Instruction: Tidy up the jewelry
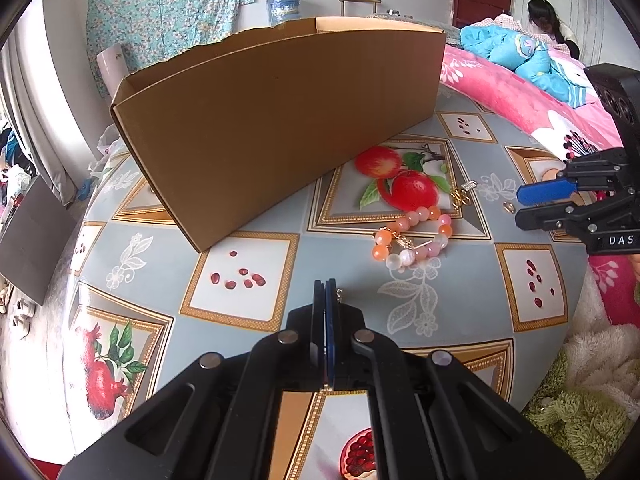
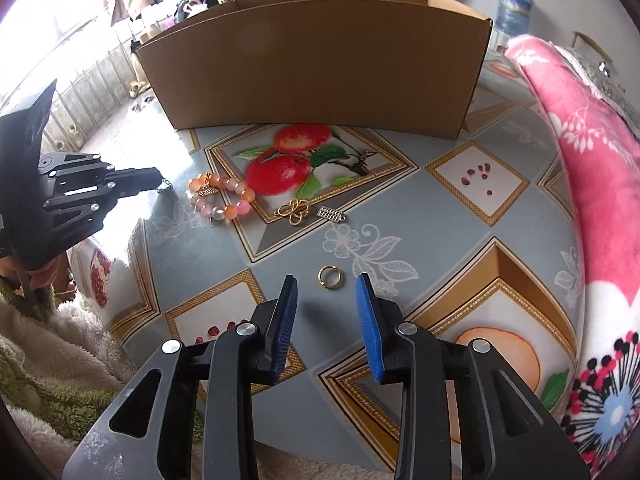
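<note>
On the table (image 2: 440,216) the cardboard box (image 2: 316,64) stood at the far edge; in front of the box lay the bead bracelet (image 2: 222,200), to its right the clover pendant (image 2: 294,211), then the small comb-shaped charm (image 2: 331,213). Nearer than these, farther from the box, lay the ring (image 2: 330,277).

Your surface (image 2: 400,184) is grey-blue with gold-framed diamonds, red fruit and white lace flowers. You have a plain brown cardboard box (image 2: 316,64), an orange, pink and white bead bracelet (image 2: 224,198), a gold ring (image 2: 330,277), and black grippers with blue pads (image 2: 370,320).
</note>
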The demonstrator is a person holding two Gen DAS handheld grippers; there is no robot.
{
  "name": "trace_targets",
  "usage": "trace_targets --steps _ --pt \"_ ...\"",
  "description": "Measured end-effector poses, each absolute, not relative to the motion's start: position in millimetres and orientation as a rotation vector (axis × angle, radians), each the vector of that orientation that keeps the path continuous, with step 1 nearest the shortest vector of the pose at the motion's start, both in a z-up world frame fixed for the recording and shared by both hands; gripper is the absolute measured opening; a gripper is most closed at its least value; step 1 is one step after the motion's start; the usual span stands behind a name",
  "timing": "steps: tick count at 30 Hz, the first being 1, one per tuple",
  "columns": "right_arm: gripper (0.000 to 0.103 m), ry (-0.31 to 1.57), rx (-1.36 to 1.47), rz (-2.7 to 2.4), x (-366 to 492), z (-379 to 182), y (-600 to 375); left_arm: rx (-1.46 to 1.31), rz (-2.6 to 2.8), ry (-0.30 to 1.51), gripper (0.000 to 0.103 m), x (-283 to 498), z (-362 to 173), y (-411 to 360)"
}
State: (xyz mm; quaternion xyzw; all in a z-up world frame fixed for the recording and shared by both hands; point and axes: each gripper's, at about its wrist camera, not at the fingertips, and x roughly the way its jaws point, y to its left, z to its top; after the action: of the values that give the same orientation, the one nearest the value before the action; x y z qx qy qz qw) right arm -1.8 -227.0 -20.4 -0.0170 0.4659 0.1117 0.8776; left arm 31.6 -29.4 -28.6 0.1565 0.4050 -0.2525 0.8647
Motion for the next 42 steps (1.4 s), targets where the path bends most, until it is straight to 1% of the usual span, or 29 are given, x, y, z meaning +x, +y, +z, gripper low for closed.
trace_targets --steps 5,12,21,23,25,35,38,42 --pt "0.031 0.996 0.045 0.219 -7.0 -23.7 -224.4 0.322 -0.523 0.859 0.0 33.5 -29.8 -28.2" --pt "0.03 0.973 0.053 0.191 4.0 -23.1 -220.9 0.316 -0.522 0.866 0.0 36.6 -30.9 -27.7" --pt "0.027 0.928 -0.007 0.135 11.6 -25.3 -208.8 0.307 -0.525 0.87 0.0 37.8 -32.5 -27.7" --pt "0.024 0.921 -0.026 0.12 11.5 -26.5 -205.8 0.307 -0.527 0.869 0.0 38.1 -32.9 -27.8" --pt "0.023 0.92 -0.032 0.111 11.0 -26.6 -204.3 0.307 -0.528 0.867 0.0 38.3 -33.3 -28.0" --pt "0.023 0.862 -0.012 0.149 19.5 -17.8 -188.7 0.301 -0.535 0.864 0.0 39.3 -33.6 -29.5" --pt "0.019 0.861 -0.021 0.155 26.8 -18.5 -185.3 0.297 -0.537 0.864 0.0 39.9 -33.9 -29.7" --pt "0.018 0.869 -0.028 0.153 35.9 -22.3 -183.5 0.292 -0.539 0.865 0.0 40.9 -34.2 -29.3"
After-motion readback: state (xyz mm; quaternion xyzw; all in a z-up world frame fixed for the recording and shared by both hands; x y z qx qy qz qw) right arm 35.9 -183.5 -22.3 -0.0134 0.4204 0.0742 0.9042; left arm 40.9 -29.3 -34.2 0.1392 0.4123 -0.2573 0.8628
